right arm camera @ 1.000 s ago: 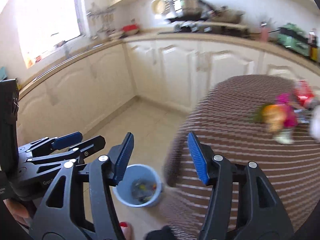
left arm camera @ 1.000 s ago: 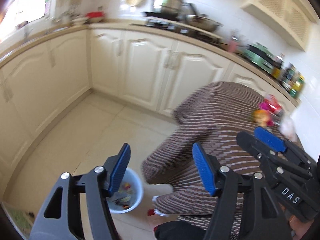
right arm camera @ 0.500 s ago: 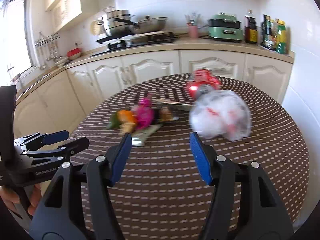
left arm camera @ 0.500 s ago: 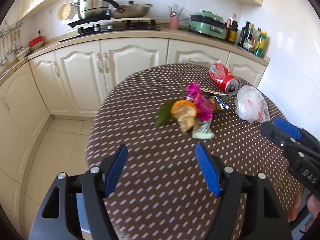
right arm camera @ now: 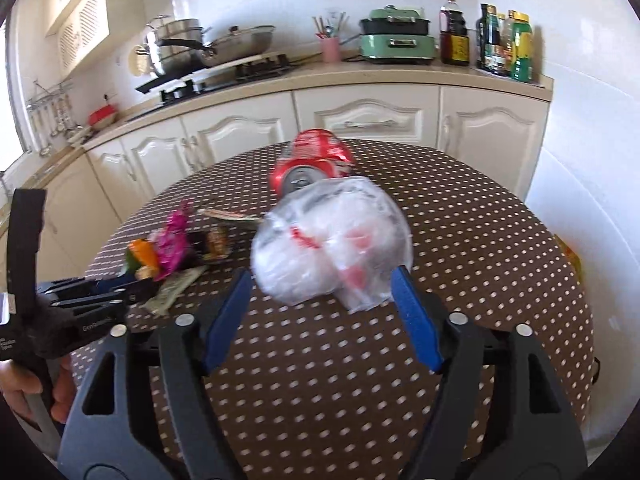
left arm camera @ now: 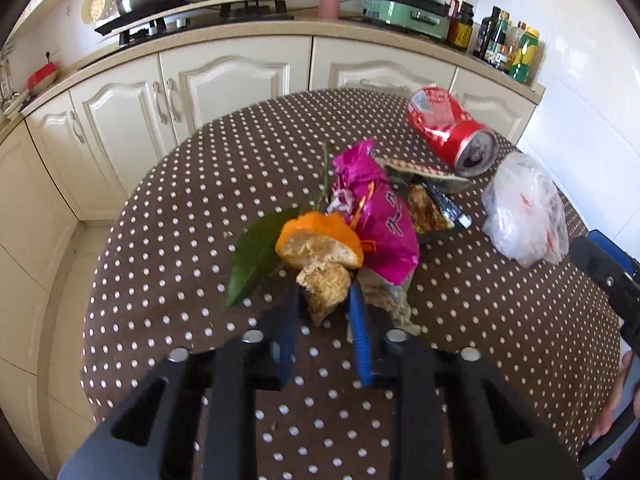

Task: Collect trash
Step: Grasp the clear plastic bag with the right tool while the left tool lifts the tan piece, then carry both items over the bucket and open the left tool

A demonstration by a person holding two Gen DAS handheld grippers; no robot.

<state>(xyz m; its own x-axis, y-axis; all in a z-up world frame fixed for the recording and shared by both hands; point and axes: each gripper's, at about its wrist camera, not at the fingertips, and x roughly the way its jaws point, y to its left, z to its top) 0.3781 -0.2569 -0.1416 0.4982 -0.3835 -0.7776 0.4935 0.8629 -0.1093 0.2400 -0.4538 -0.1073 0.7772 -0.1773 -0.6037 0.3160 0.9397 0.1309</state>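
Trash lies on a round table with a brown dotted cloth (left arm camera: 180,216). My left gripper (left arm camera: 324,300) has its jaws closed around a piece of orange peel (left arm camera: 324,292) below a larger orange peel (left arm camera: 320,240), a green leaf (left arm camera: 256,256) and a magenta wrapper (left arm camera: 380,216). My right gripper (right arm camera: 322,280) is open, its fingers on either side of a crumpled clear plastic bag (right arm camera: 332,240). A crushed red can (right arm camera: 316,160) lies behind the bag and also shows in the left wrist view (left arm camera: 452,128).
Snack wrappers (left arm camera: 432,200) lie between the magenta wrapper and the can. Cream cabinets (left arm camera: 224,80) and a counter with pots, a green appliance (left arm camera: 408,8) and bottles run behind the table. A white wall stands at the right.
Both grippers swung from the floor bin up to the table and moved in. The left gripper closed on the orange peel piece. The right gripper moved up to the plastic bag, still open.
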